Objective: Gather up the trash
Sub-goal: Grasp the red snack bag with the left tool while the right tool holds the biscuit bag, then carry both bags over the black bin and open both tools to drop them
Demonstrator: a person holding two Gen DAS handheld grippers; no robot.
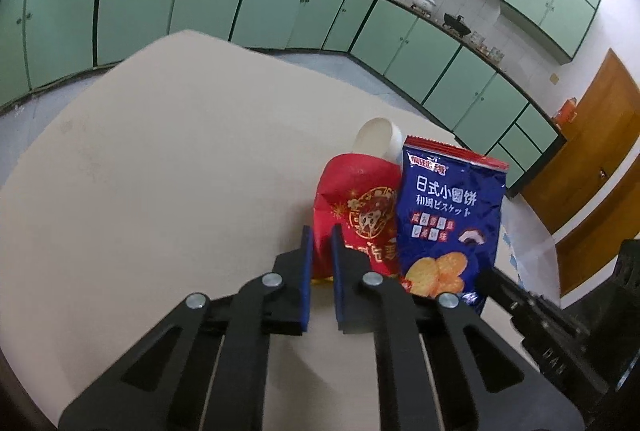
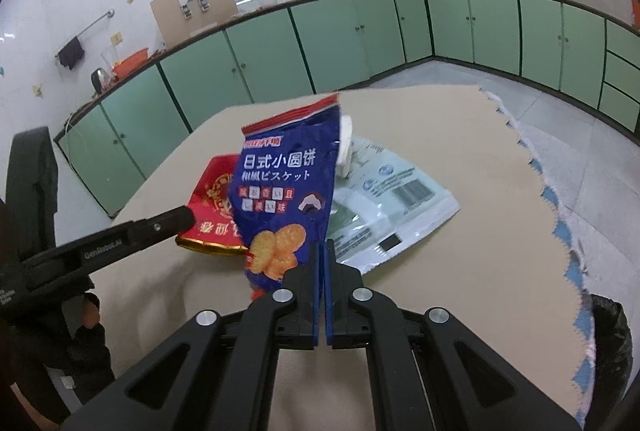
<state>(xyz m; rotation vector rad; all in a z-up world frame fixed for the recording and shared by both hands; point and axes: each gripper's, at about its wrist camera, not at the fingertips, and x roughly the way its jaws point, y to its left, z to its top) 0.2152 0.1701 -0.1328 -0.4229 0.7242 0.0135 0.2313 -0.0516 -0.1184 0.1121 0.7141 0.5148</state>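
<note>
A blue snack bag (image 2: 286, 187) stands upright off the beige table (image 2: 460, 291), its lower edge pinched in my right gripper (image 2: 323, 251), which is shut on it. Left of it lies a red foil packet (image 1: 360, 207). My left gripper (image 1: 322, 235) holds that packet's near corner between its blue pads. In the right wrist view the left gripper (image 2: 184, 217) comes in from the left onto the red packet (image 2: 212, 199). A white paper cup (image 1: 378, 141) lies tipped behind both packets. The blue bag (image 1: 452, 215) stands right of the red one.
A flat clear and pale green plastic bag (image 2: 392, 207) lies on the table to the right of the blue bag. A black bin (image 2: 612, 343) sits past the table's torn right edge. Green cabinets line the walls. A dark chair (image 2: 32, 183) stands at the left.
</note>
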